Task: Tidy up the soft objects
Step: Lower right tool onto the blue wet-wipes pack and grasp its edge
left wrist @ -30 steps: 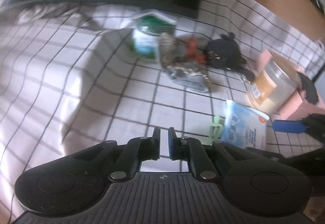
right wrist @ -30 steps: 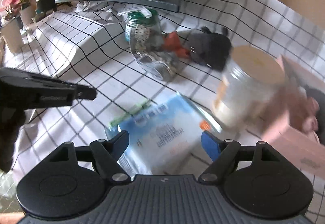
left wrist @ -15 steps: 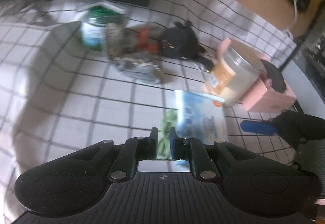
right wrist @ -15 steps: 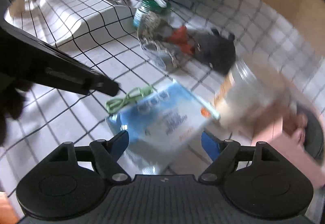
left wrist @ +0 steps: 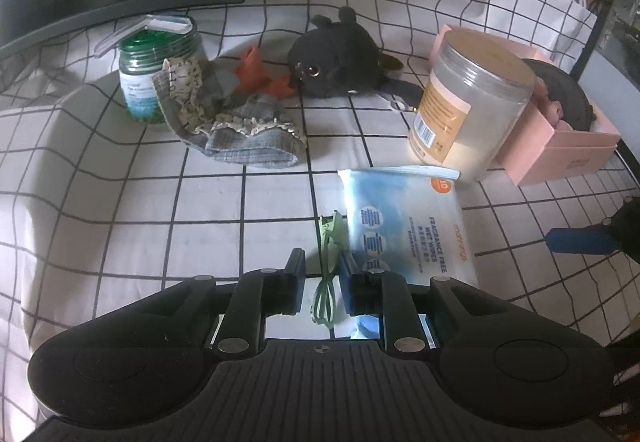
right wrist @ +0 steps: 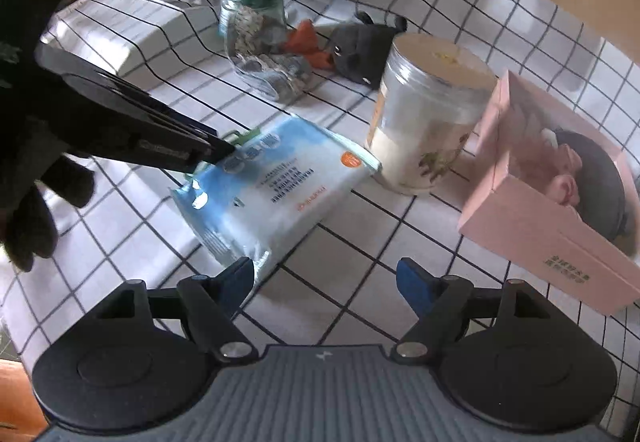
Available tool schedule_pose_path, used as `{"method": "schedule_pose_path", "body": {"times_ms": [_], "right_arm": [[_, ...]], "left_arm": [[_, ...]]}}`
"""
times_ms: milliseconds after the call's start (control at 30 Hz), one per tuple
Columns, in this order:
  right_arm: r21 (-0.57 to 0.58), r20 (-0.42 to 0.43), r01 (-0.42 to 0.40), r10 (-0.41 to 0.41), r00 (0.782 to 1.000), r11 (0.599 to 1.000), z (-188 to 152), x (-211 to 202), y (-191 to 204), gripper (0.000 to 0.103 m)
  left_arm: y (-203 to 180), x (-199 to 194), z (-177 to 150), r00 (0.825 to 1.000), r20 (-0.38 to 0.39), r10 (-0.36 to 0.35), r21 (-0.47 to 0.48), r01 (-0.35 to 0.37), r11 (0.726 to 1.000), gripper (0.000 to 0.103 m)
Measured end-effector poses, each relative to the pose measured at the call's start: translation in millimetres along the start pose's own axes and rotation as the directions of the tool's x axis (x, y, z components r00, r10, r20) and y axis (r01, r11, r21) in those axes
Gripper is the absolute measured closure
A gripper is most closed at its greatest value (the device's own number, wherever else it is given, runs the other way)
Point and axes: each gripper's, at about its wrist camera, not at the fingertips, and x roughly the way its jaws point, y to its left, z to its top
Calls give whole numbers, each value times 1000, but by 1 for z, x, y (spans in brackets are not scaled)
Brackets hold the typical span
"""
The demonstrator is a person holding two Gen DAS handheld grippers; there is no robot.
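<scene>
Surface: white cloth with a black grid [left wrist: 208,197] covering the whole work area.
Left gripper [left wrist: 322,274]: jaws a little apart and just been opening; the light green looped hair tie [left wrist: 329,262] lies between them, and the pads do not press on it.
Right gripper [right wrist: 326,276]: jaws spread wide, nothing between them, low over the cloth at the near corner of the wipes pack.
Wipes: blue and white soft pack of wet wipes [left wrist: 404,226], flat on the cloth, just right of the hair tie and near the scene's front.
Plush: small black plush animal [left wrist: 340,61] at the far middle, an orange cloth piece [left wrist: 260,75] touching its left side.
Fabric: crumpled grey denim fabric with frilled cream edging [left wrist: 236,125], left of the plush, leaning against the green-lidded glass jar [left wrist: 154,73].
Tub: frosted plastic tub with an orange label [left wrist: 468,101], upright, just beyond the far right corner of the wipes pack.
Box: open pink cardboard box [left wrist: 560,145] on the right, touching the tub, with a dark round item inside.
Person: dark gloved hand [right wrist: 28,197] at the left in the right wrist view.
</scene>
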Motion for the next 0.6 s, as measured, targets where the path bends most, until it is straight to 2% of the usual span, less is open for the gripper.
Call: {"method": "schedule_pose_path", "body": {"times_ms": [167, 300, 367, 400, 500, 600], "right_arm": [[-14, 28, -10, 10, 1000, 1000, 6, -3, 4, 24], [-19, 39, -8, 9, 999, 1000, 10, -3, 5, 24], [13, 36, -17, 17, 999, 1000, 15, -1, 2, 24], [40, 30, -30, 28, 999, 999, 17, 1, 0, 24], [159, 3, -77, 78, 997, 984, 29, 15, -8, 24], [277, -20, -63, 71, 997, 959, 37, 31, -11, 24]], "left_arm": [[4, -2, -3, 1000, 9, -26, 3, 25, 1000, 82], [14, -6, -9, 998, 33, -47, -29, 48, 998, 83], [20, -9, -12, 999, 43, -18, -51, 20, 999, 84], [23, -12, -14, 999, 43, 18, -54, -16, 998, 84], [36, -20, -23, 995, 46, 91, -73, -88, 993, 84], [49, -29, -31, 991, 44, 129, -104, -124, 987, 84]]}}
